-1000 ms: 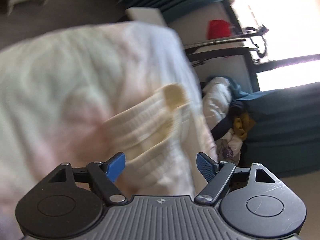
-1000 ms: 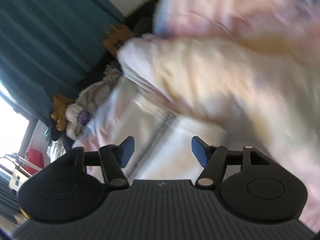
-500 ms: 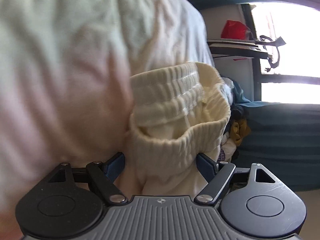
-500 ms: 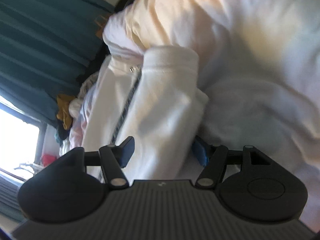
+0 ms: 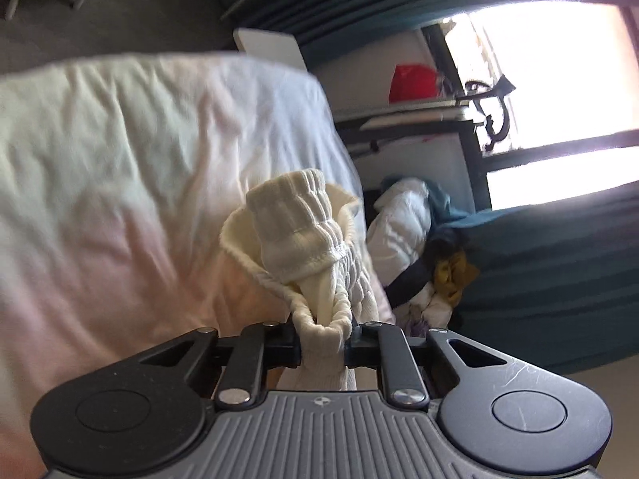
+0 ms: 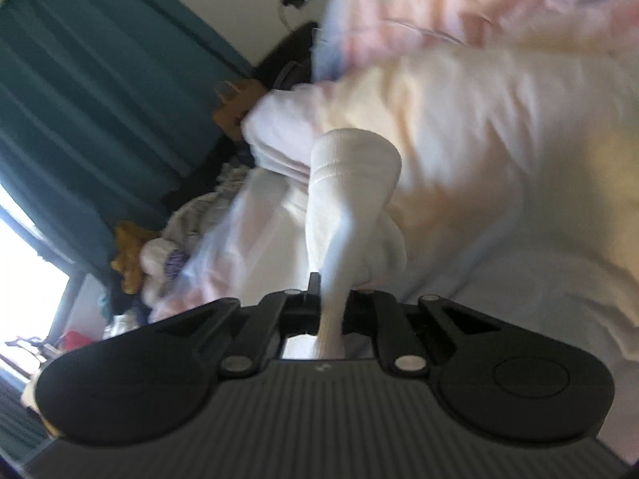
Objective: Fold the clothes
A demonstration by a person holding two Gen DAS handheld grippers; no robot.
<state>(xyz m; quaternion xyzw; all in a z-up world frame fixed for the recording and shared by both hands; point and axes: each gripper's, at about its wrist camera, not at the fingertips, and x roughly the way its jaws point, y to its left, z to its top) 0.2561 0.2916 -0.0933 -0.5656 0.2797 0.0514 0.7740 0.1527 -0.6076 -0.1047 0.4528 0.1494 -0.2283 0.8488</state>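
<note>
cream garment [image 5: 151, 167] bunched on a bed, pinched at two spots.
left gripper [image 5: 324, 333] is closing on its ribbed cuff [image 5: 303, 231]; right gripper [image 6: 329, 299] clenched on a fold [image 6: 351, 183]. thick bunched cloth could slip out when lifted.

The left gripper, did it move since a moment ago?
Yes. The left gripper pulled back from the white bedding: the red bag on the shelf sits farther off, and its jaws are closing on the ribbed cream cuff.

Both wrist cams sit right behind their jaws, angled down, super close; both catch the clothes pile [image 5: 431, 275] [image 6: 159, 255] by the curtain.
</note>
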